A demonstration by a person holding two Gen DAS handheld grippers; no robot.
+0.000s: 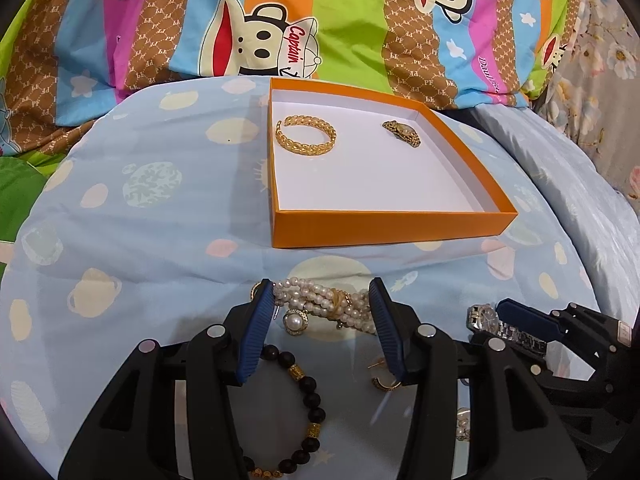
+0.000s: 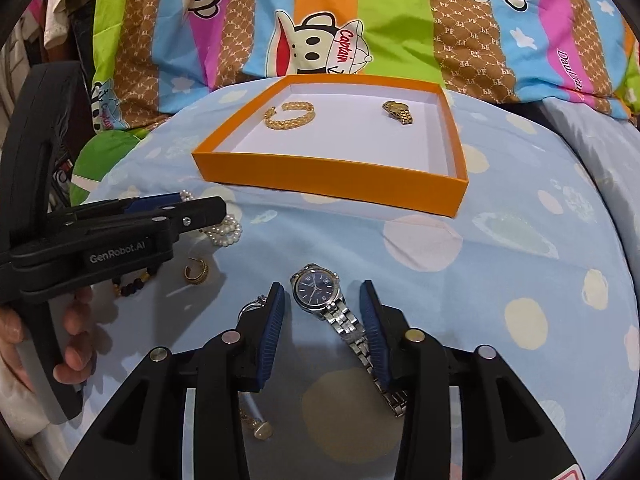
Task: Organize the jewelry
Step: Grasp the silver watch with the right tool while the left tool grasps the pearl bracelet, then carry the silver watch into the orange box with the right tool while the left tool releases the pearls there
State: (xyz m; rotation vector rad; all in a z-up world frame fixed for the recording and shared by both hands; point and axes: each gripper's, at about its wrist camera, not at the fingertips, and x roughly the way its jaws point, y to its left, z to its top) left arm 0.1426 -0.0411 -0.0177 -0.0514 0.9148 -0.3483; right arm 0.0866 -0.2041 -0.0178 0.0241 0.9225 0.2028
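Observation:
An orange box (image 1: 384,229) (image 2: 320,184) with a white inside holds a gold bracelet (image 1: 306,135) (image 2: 289,115) and a gold watch (image 1: 402,133) (image 2: 397,111). My left gripper (image 1: 322,296) is open, its tips either side of a pearl bracelet (image 1: 320,300) lying on the blue sheet. A pearl earring (image 1: 295,321), a black bead bracelet (image 1: 308,400) and a gold hoop earring (image 1: 385,380) lie between its fingers. My right gripper (image 2: 322,294) is open around a silver watch with a blue dial (image 2: 318,288), which lies on the sheet.
A light blue planet-print pillow (image 2: 500,248) carries everything. A colourful monkey-print blanket (image 1: 280,20) lies behind it. In the right wrist view, a gold hoop earring (image 2: 196,271) and pearls (image 2: 224,234) lie by the left gripper's body (image 2: 120,236). A small ring (image 2: 252,305) lies at the right gripper's left finger.

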